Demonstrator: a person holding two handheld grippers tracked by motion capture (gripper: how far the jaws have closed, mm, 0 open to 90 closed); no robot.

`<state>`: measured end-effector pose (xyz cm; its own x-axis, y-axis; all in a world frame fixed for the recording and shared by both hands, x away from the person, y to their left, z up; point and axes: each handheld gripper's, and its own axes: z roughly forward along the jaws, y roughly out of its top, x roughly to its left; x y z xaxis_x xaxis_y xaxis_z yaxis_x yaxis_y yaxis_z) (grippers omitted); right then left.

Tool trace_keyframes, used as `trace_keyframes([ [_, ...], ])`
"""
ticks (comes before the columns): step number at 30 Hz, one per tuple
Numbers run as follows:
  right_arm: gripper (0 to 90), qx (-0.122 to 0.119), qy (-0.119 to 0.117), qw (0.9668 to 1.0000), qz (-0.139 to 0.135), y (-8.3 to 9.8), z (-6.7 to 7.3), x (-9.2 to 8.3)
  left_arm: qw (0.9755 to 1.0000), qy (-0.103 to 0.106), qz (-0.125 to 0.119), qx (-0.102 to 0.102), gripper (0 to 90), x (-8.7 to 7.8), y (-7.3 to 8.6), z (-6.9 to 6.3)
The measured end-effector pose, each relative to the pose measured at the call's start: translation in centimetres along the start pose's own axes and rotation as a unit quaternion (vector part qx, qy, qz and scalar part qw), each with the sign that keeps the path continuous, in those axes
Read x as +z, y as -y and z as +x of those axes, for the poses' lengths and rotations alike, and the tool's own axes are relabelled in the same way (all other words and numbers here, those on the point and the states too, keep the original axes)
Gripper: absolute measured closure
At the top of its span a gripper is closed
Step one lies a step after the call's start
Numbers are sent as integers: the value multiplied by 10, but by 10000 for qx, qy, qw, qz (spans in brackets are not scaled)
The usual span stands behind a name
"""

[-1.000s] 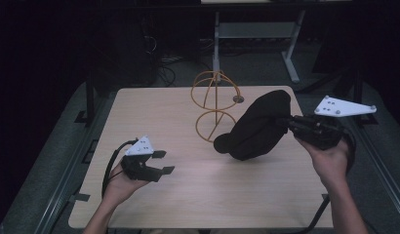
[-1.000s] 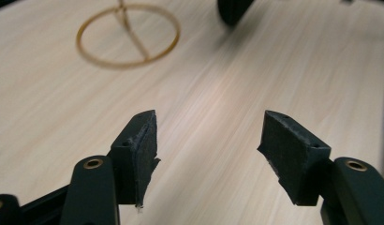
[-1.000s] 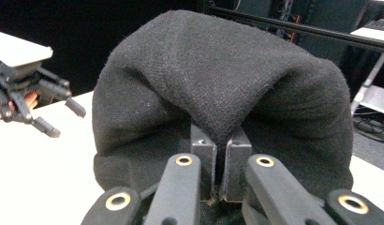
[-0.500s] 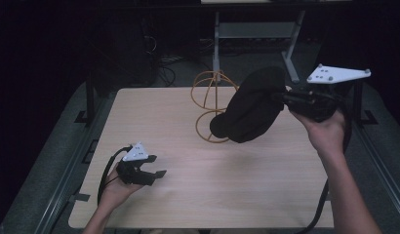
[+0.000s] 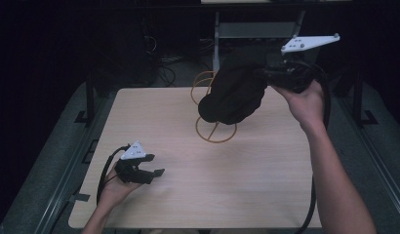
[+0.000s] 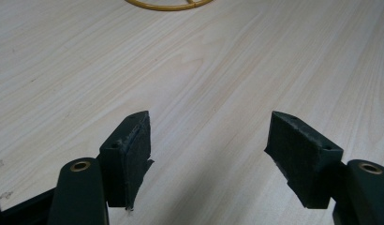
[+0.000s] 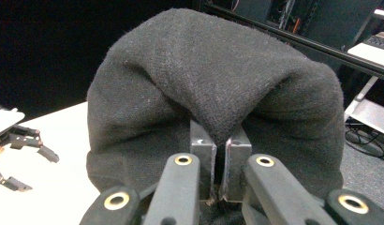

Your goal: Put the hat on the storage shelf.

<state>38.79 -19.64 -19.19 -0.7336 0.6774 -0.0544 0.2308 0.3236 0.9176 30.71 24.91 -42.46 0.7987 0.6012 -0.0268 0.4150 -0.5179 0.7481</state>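
The right gripper (image 5: pixel 266 74) is being held up above the far side of the table (image 5: pixel 266 195), and its 2 jaws are pinching a fold of a black knit hat (image 5: pixel 234 92). In the right gripper view the jaws are pressed nearly together, with a ridge of the hat (image 7: pixel 213 93) squeezed between them and the rest of the cloth bulging out on both sides. The hat is hanging clear of the tabletop, in front of a yellow wire stand (image 5: pixel 215 127) that is standing on the far middle of the table. The stand's round base ring is lying flat on the wood, and its upper loops are partly hidden behind the hat. I cannot tell whether the hat is touching the wire.

The left gripper (image 5: pixel 150 174) is sitting low over the near left part of the table, well apart from the hat. Its jaws have just been opening and are standing wide apart with nothing between them. In the left gripper view there is just bare wood between the 2 pads (image 6: pixel 134 150), and the edge of the stand's base ring (image 6: pixel 169 5) is showing at the top. The left gripper (image 7: pixel 21 154) is also showing far off in the right gripper view, beside the hat.
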Motion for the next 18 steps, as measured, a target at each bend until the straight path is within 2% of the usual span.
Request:
trace_keyframes([
  [2, 859, -21, -37, 10000, 54, -10, -3, 12, 10000, 28, 34, -1, 298, 0, 0, 2],
  [4, 857, -4, -57, 10000, 76, -13, -5, 16, 10000, 47, 46, -49, 296, 1, 1, 2],
  [8, 856, 2, -136, 9997, 204, -26, -10, 38, 9998, 37, 209, -52, 282, 3, 4, 5],
  [9, 856, 2, -136, 9997, 204, -26, -10, 38, 9998, 44, 198, -92, 282, 4, 4, 6],
  [10, 855, 52, -193, 9995, 239, -30, -12, 46, 9997, 52, 193, -130, 279, 4, 4, 6],
  [15, 853, 137, -291, 9992, 221, -34, -17, 61, 9998, 42, 193, -104, 279, 3, 4, 6],
  [17, 853, 280, -406, 9986, 211, -35, -21, 74, 9998, 34, 190, -101, 279, 3, 4, 6],
  [18, 854, 310, -417, 9984, 210, -35, -22, 78, 9998, 59, 109, -128, 279, 3, 4, 6],
])
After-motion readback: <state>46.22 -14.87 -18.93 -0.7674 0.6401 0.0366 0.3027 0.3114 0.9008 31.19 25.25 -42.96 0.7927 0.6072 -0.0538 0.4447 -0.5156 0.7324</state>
